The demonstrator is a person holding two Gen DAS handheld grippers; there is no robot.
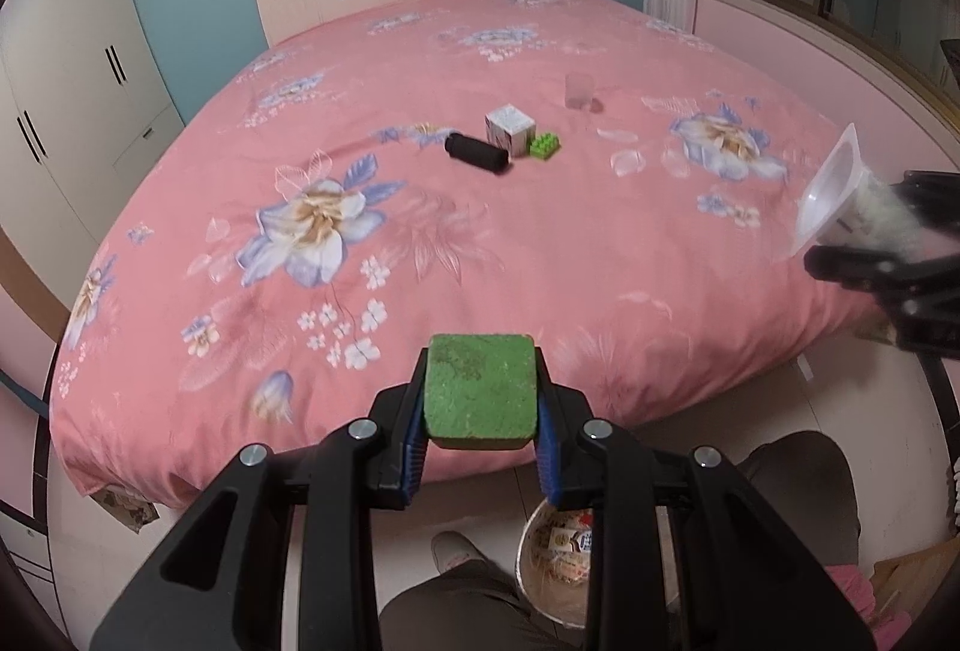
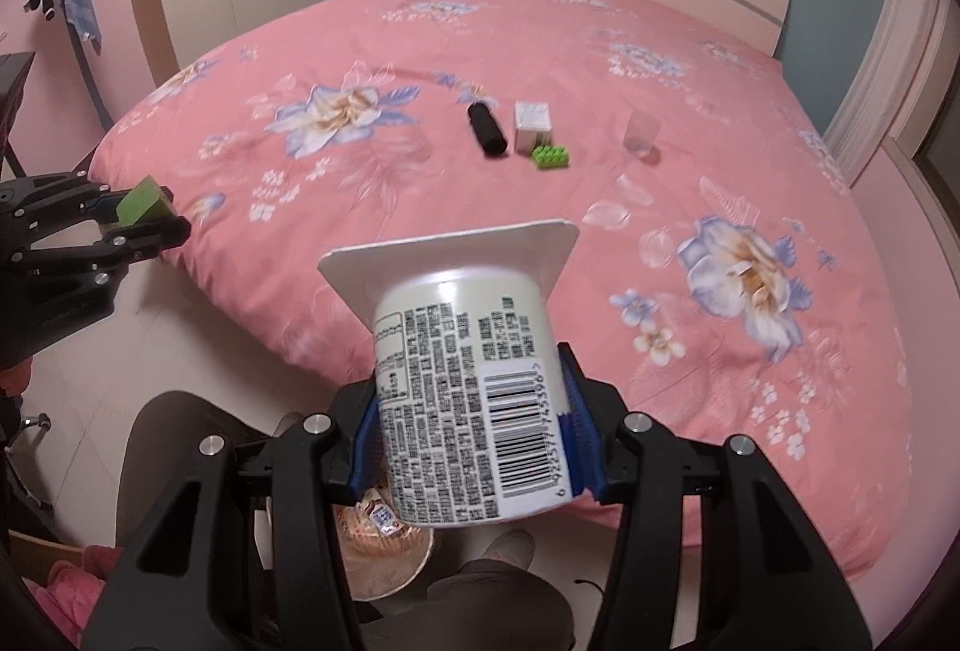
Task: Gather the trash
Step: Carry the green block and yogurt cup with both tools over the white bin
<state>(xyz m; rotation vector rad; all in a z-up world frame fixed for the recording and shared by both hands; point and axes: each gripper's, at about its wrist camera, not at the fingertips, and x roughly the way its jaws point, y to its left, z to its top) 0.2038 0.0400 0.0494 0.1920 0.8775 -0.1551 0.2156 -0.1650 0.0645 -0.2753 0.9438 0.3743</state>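
My left gripper (image 1: 480, 411) is shut on a green sponge (image 1: 479, 390) and holds it in the air past the near edge of the bed, above a round bin (image 1: 555, 567) on the floor. It also shows in the right wrist view (image 2: 141, 216). My right gripper (image 2: 474, 405) is shut on a white yogurt cup (image 2: 462, 381) with a barcode, held over the bed's near edge above the same bin (image 2: 384, 549). The cup also shows at the right of the left wrist view (image 1: 831, 195).
On the pink floral bed (image 1: 456, 243) lie a black cylinder (image 1: 477, 154), a small white box (image 1: 510, 128), a green toy brick (image 1: 545, 146) and a clear cup (image 1: 579, 90). A person's legs (image 1: 456, 603) stand by the bin. A wardrobe (image 1: 72, 69) stands at the left.
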